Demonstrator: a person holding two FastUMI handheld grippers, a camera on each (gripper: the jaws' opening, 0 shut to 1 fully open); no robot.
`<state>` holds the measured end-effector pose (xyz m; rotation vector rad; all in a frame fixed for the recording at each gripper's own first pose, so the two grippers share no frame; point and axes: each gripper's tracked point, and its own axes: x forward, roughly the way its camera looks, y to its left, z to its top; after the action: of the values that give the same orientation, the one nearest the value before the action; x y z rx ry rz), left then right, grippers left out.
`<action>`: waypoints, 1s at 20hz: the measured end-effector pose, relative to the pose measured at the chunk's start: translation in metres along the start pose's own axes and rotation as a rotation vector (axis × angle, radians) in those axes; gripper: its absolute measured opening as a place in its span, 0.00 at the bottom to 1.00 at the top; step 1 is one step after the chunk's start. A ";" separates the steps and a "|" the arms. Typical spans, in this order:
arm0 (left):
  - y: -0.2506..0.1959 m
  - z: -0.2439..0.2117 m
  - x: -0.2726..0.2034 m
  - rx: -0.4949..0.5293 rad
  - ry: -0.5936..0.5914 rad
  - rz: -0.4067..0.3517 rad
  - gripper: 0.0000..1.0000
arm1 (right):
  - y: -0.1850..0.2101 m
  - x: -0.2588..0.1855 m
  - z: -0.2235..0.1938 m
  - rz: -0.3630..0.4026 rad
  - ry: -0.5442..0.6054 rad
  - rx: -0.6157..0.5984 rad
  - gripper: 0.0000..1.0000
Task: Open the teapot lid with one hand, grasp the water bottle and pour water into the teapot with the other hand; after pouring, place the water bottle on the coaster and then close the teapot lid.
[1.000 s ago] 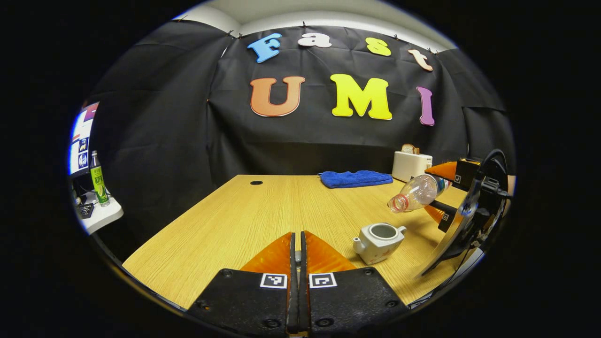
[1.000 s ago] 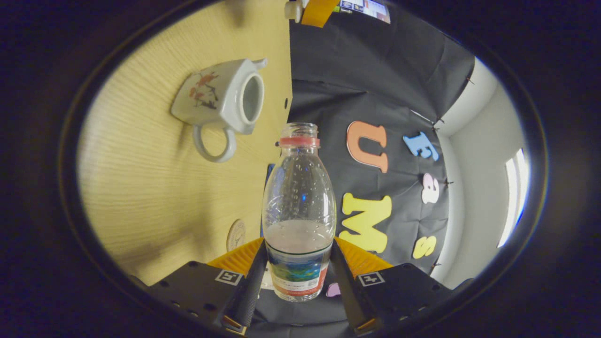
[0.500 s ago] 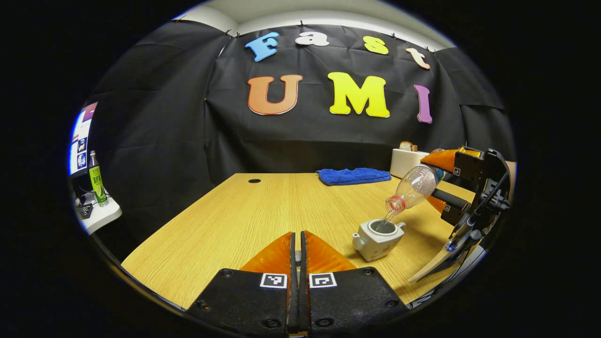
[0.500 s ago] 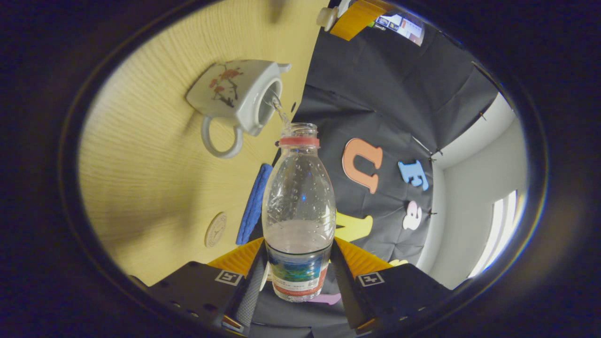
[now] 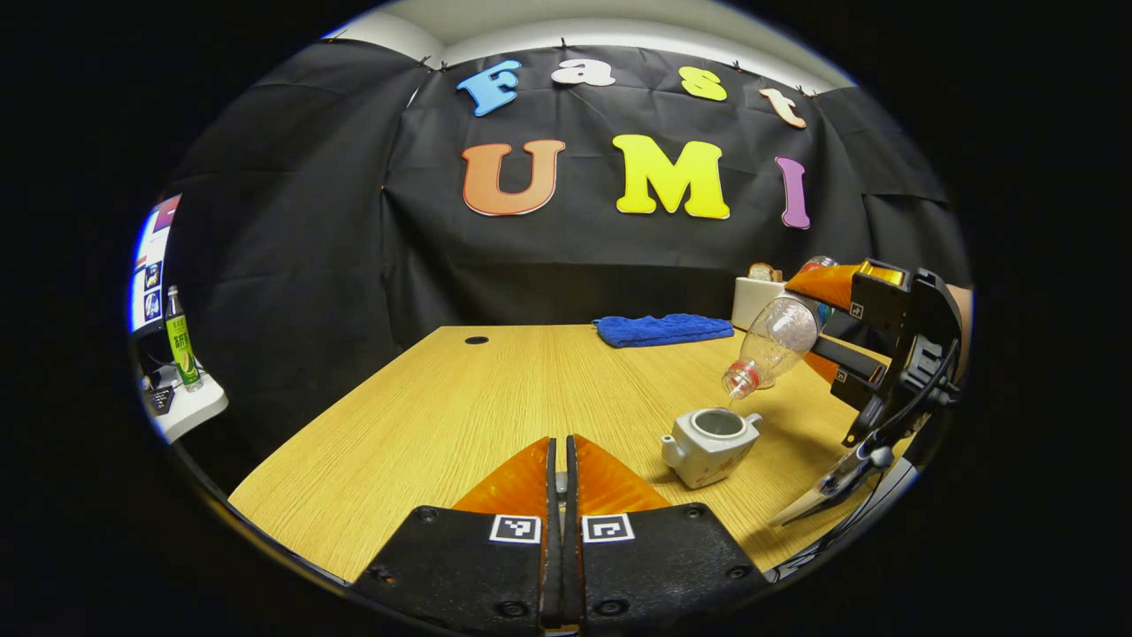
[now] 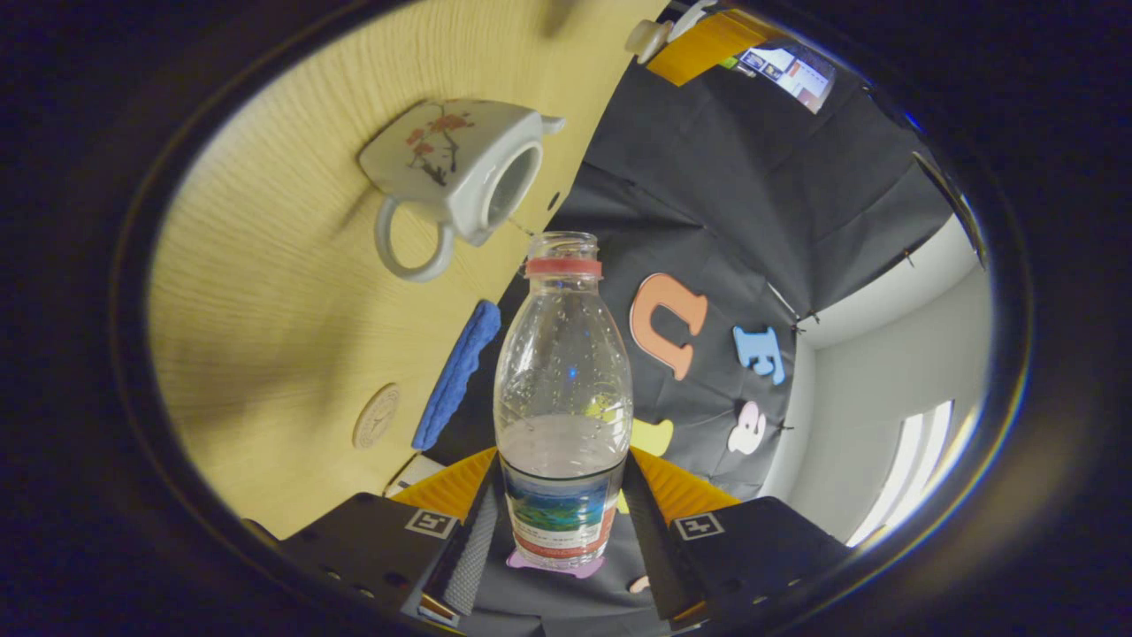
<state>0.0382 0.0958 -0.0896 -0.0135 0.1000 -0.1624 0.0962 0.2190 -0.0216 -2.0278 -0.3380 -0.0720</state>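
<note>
The white teapot (image 5: 710, 433) stands lidless on the wooden table (image 5: 460, 416), right of my left gripper (image 5: 558, 442). That gripper is shut, and a small part of the lid shows between its fingers. In the right gripper view the left gripper (image 6: 681, 31) hangs above the table with the white lid (image 6: 646, 37) in it. My right gripper (image 6: 563, 478) is shut on the clear water bottle (image 6: 563, 389). The bottle (image 5: 769, 341) tilts mouth-down just above the teapot (image 6: 455, 168), with a thin trickle at its mouth. The round coaster (image 6: 376, 416) lies bare beyond the pot.
A blue towel (image 5: 663, 329) lies at the table's far edge, next to a white toaster (image 5: 752, 296) holding bread. A green bottle (image 5: 181, 341) stands on a side table at far left. The table's left half is bare wood.
The right gripper tipped the bottle from nearly level to steeply mouth-down and raised it a little. Water streamed into the teapot half a second ago and has thinned to a trickle. The left gripper barely moved.
</note>
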 end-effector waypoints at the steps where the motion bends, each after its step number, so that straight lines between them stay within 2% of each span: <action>1: 0.000 -0.001 0.001 0.001 0.000 0.000 0.03 | -0.004 -0.001 0.000 -0.013 0.000 -0.011 0.73; 14: -0.003 0.001 -0.003 0.004 0.002 -0.006 0.03 | -0.026 -0.002 0.001 -0.099 0.001 -0.078 0.74; 20: -0.001 0.001 -0.006 0.004 0.010 0.003 0.03 | -0.019 -0.001 -0.005 -0.088 0.012 0.021 0.74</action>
<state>0.0323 0.0954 -0.0884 -0.0084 0.1099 -0.1599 0.0907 0.2230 -0.0031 -1.9903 -0.4190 -0.1350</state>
